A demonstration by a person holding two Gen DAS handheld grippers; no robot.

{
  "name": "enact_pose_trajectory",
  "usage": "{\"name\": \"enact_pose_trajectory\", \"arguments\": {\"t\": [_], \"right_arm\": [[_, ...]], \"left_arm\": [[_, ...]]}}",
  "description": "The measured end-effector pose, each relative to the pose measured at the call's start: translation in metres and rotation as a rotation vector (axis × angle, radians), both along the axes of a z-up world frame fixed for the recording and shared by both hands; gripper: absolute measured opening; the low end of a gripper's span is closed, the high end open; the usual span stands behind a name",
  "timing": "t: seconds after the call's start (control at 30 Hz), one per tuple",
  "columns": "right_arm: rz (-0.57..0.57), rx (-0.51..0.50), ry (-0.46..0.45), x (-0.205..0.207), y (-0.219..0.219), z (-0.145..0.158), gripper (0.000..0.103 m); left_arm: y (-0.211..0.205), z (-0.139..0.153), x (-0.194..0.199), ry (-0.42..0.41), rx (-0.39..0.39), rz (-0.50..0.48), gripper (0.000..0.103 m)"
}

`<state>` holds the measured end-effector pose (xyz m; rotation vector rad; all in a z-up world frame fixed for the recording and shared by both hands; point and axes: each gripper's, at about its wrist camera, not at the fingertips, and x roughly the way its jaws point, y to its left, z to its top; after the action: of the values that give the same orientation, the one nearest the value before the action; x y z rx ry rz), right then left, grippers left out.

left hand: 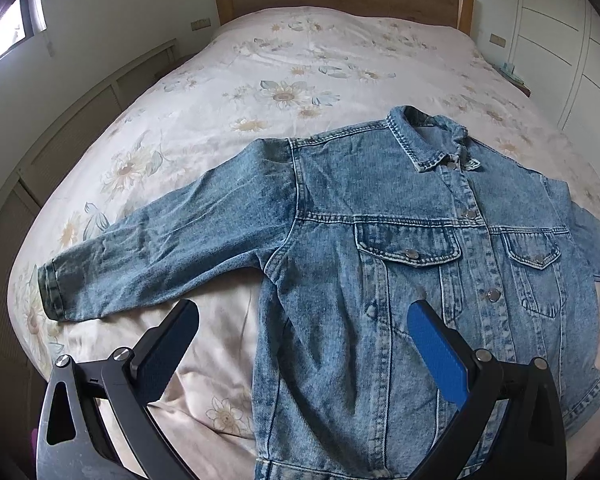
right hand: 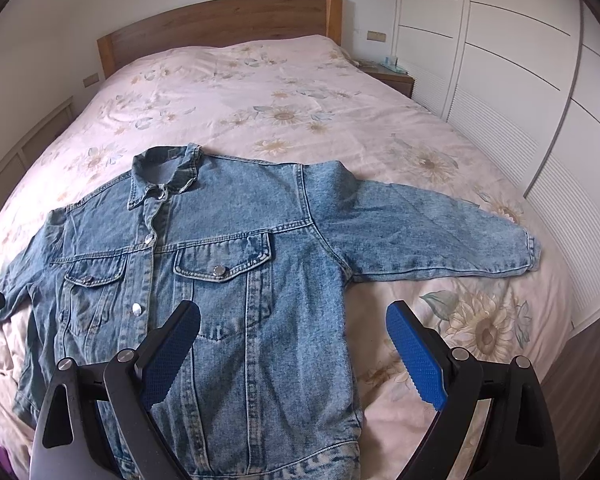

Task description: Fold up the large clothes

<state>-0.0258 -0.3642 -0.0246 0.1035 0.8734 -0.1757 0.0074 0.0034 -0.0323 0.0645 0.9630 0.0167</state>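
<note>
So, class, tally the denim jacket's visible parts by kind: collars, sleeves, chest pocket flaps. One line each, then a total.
Denim jacket parts:
Collars: 1
Sleeves: 2
Chest pocket flaps: 2
Total: 5

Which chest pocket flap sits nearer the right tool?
The pocket flap on the long-sleeve side of the denim jacket, just beyond the open right tool; the other flap lies past the button placket.

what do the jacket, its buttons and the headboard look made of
The jacket looks like washed blue denim: mottled fading, visible twill weave, pale double-stitched seams. Its buttons look like shiny silver metal, going by their bright glints, though coated plastic is possible. The headboard looks like matte light-brown wood or wood veneer, with faint grain.
</note>
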Motion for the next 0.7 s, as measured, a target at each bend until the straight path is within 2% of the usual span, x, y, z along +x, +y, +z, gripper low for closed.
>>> {"name": "enact_pose_trajectory", "arguments": {"t": [0.7], "right_arm": [[-0.021, 0.009, 0.005, 0.0010, -0.0079, -0.0023, 0.095]], "left_arm": [[-0.0014, -0.0081, 0.0024, 0.016, 0.023, 0.005, 0.102]]}}
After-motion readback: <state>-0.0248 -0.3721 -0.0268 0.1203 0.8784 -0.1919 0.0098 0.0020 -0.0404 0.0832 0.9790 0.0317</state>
